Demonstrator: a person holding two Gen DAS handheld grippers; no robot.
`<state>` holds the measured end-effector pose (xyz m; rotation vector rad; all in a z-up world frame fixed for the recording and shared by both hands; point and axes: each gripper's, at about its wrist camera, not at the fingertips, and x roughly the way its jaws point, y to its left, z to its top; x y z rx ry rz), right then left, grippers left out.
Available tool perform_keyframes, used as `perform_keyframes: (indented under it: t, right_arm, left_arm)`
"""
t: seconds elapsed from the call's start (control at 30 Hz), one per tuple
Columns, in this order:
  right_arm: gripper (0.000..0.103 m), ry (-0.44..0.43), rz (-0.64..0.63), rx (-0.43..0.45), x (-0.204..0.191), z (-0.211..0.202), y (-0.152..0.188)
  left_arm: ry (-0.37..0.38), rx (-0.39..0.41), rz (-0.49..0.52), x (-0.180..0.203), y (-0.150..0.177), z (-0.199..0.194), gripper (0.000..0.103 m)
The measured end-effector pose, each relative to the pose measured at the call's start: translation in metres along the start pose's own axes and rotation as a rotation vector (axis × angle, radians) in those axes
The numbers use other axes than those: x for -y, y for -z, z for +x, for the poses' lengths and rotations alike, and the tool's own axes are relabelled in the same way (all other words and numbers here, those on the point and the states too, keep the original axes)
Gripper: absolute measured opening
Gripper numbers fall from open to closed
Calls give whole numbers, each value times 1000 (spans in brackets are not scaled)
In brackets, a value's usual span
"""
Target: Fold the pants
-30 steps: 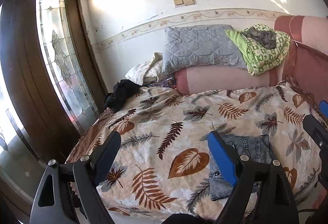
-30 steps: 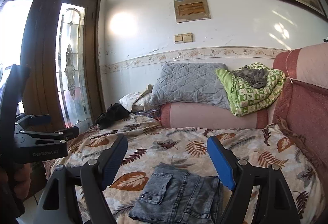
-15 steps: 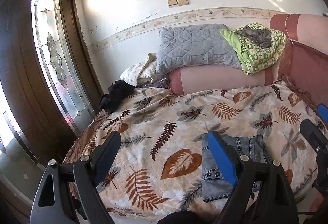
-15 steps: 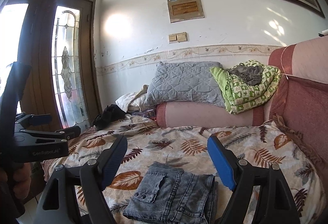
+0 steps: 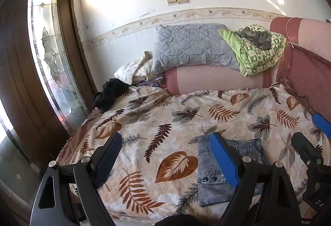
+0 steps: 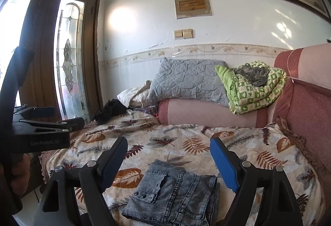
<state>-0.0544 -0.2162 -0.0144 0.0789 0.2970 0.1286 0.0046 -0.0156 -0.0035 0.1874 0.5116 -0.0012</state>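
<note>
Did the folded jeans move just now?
No. The folded jeans still lie right beside the same big brown leaf printed on the bedspread.

At the left of the right wrist view, the black body of the left gripper (image 6: pixel 165 141) bears faint grey lettering that reads "GenRobot.AI". At the lower right of the left wrist view, the right gripper (image 5: pixel 310 133) shows the white letters "DA", cut off. The wall plaque (image 6: pixel 192 5) has lines too blurred to read.
</note>
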Motion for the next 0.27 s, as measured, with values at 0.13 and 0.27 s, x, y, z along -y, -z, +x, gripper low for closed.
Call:
perform_keyframes:
  t: [0.13, 0.27]
  right_arm:
    - [85, 6, -1, -21, 1, 17, 0]
    - [85, 11, 7, -52, 7, 38, -1]
  left_arm:
    - [21, -22, -11, -1, -2, 21, 87]
    - [63, -44, -42, -4, -5, 44, 87]
